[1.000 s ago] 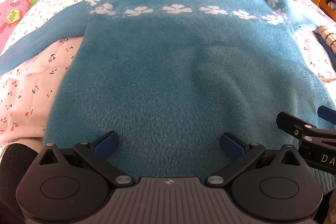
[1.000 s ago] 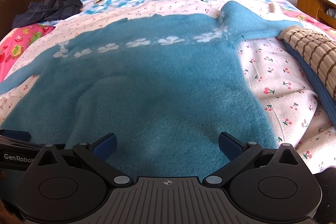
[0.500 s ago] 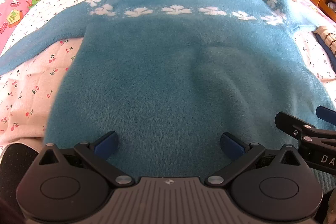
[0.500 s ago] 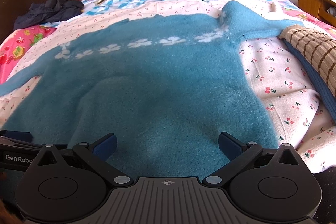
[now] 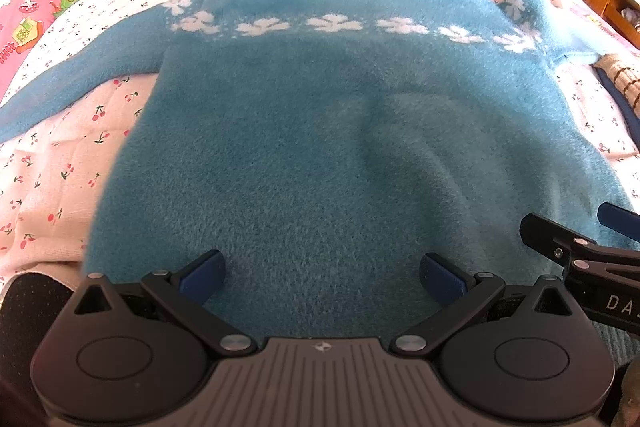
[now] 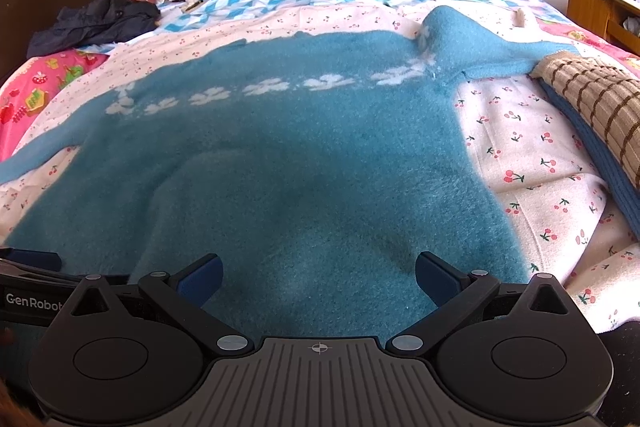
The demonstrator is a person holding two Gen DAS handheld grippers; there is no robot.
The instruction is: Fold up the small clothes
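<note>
A fluffy blue sweater [image 5: 320, 131] with a row of white flowers across the chest lies flat on the bed, hem nearest me, sleeves spread to both sides. It also shows in the right wrist view [image 6: 288, 163]. My left gripper [image 5: 322, 277] is open and empty, just above the hem left of its middle. My right gripper [image 6: 318, 275] is open and empty above the hem further right. The right gripper's fingers [image 5: 560, 239] show at the left view's right edge. The left gripper's body [image 6: 32, 291] shows at the right view's left edge.
The bed has a cherry-print cover [image 6: 532, 163]. A folded brown checked garment on a blue one [image 6: 600, 107] lies at the right. A dark jacket [image 6: 96, 23] and a pink pillow [image 6: 36, 91] lie at the far left. Wooden furniture [image 6: 600, 11] stands right of the bed.
Both grippers stay open at the hem. The views have shifted only slightly; the sweater has not moved.
</note>
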